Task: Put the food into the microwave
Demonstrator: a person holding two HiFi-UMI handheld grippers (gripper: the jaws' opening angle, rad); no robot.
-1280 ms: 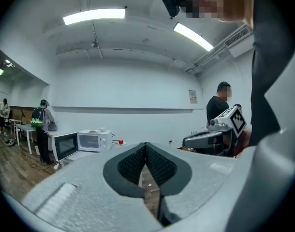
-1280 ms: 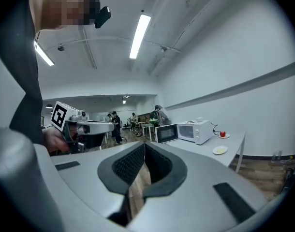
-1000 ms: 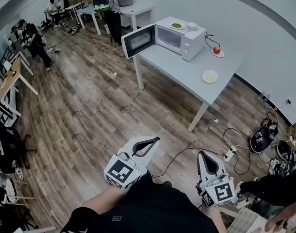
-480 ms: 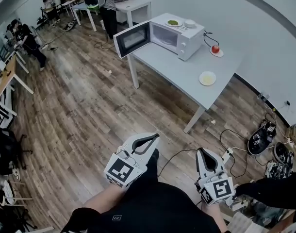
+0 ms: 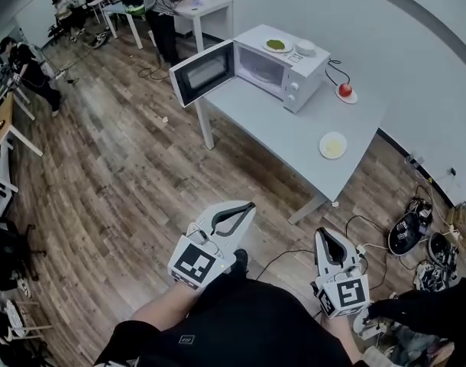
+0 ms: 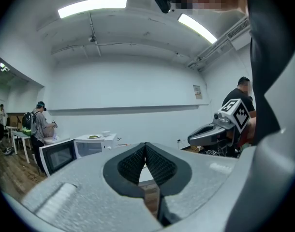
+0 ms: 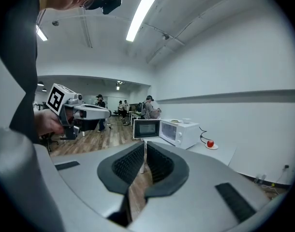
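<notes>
Now 1 microwave (image 5: pixel 294 86), 2 grippers (image 5: pixel 247 208) (image 5: pixel 323 235)

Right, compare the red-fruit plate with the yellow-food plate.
The red-fruit plate holds a round red item; the yellow-food plate holds something flat and pale. The red-fruit plate sits close to the microwave; the yellow-food plate lies farther from it. Both are round and rest on the table.
</notes>
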